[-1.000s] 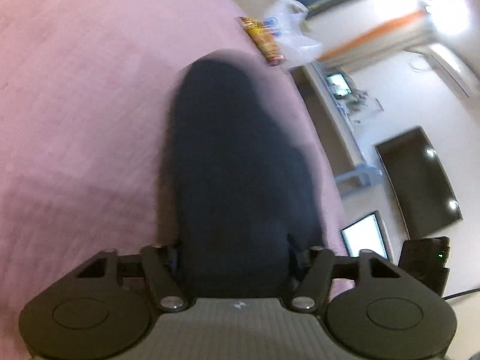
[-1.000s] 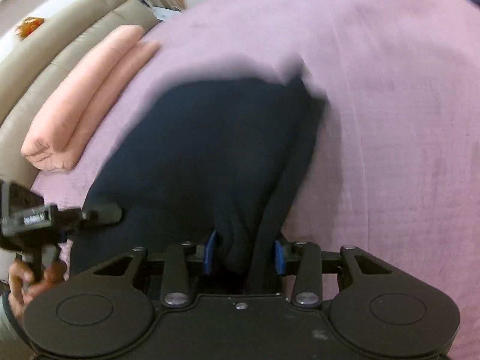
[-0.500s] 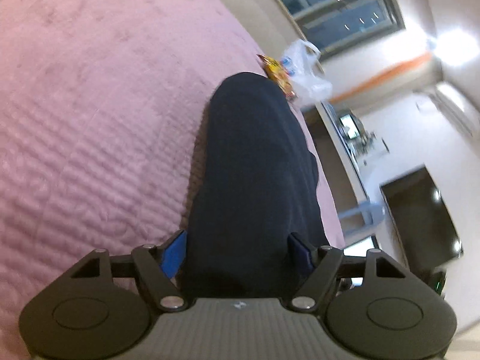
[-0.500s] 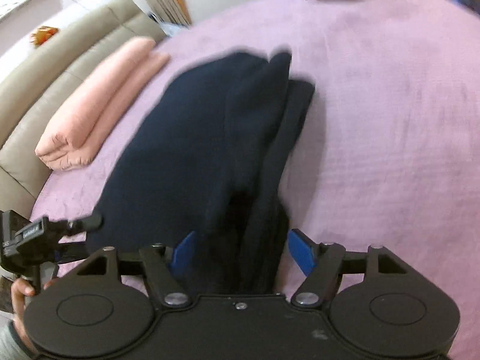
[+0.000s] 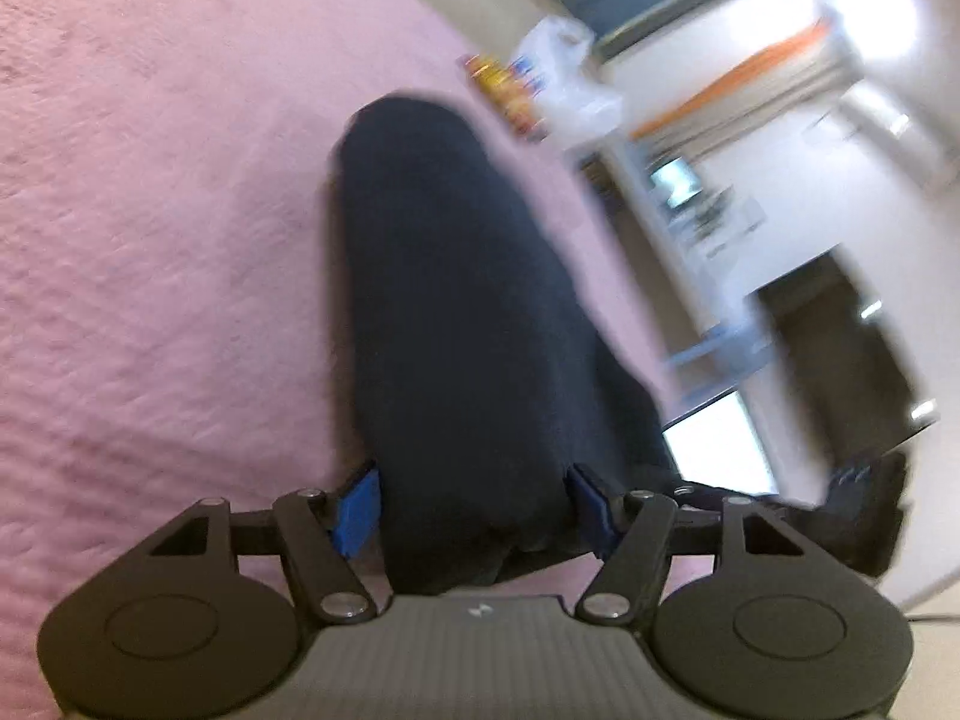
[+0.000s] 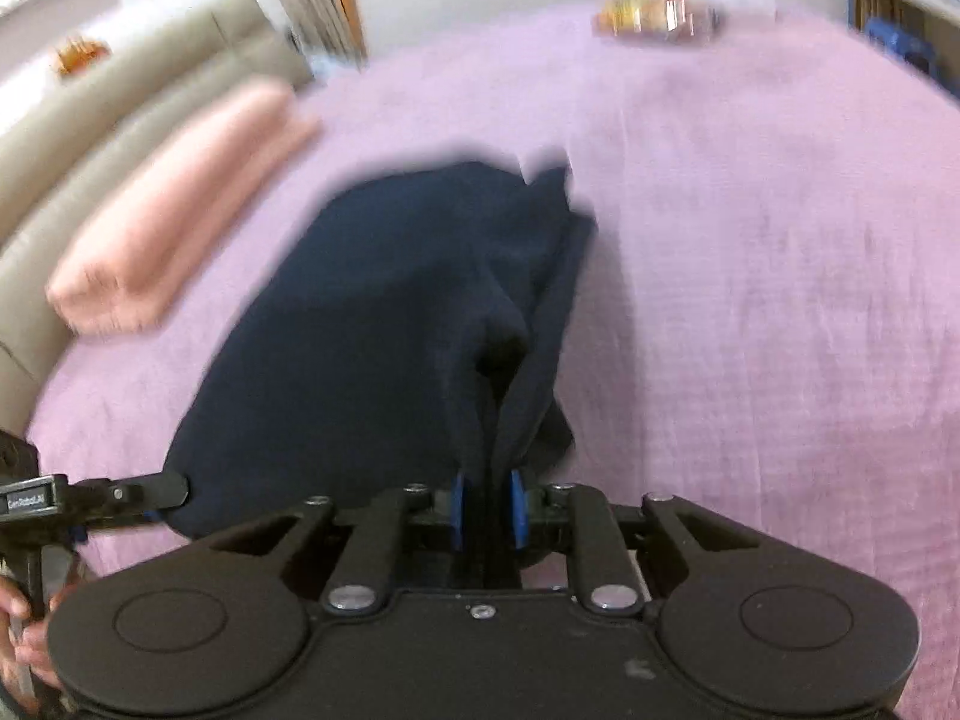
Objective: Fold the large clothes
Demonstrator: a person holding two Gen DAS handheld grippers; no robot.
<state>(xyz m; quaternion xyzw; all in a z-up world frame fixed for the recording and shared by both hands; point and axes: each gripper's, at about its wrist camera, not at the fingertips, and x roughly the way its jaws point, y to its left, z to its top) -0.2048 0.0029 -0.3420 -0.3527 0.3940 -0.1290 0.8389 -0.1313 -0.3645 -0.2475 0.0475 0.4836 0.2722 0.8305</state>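
A dark navy garment (image 6: 384, 312) lies folded lengthwise on the pink bedspread (image 6: 750, 276). My right gripper (image 6: 487, 510) is shut on the garment's near right edge, a bunched fold rising from between its blue pads. In the left wrist view the garment (image 5: 456, 312) runs away from me as a long dark strip. My left gripper (image 5: 474, 507) stands open around the garment's near end, its blue pads (image 5: 357, 507) on either side of the cloth. The left gripper also shows at the left edge of the right wrist view (image 6: 90, 498).
A folded pink blanket (image 6: 174, 210) lies along the beige sofa back (image 6: 120, 102) at the left. Snack packets and a plastic bag (image 6: 660, 18) sit at the bed's far edge. Beyond the bed's right side are a shelf, a dark screen (image 5: 840, 324) and a lit laptop (image 5: 714, 444).
My right gripper, open half a second ago, has shut on the garment's edge. My left gripper, shut on the cloth a second ago, opened and stays open. Both views are shifting.
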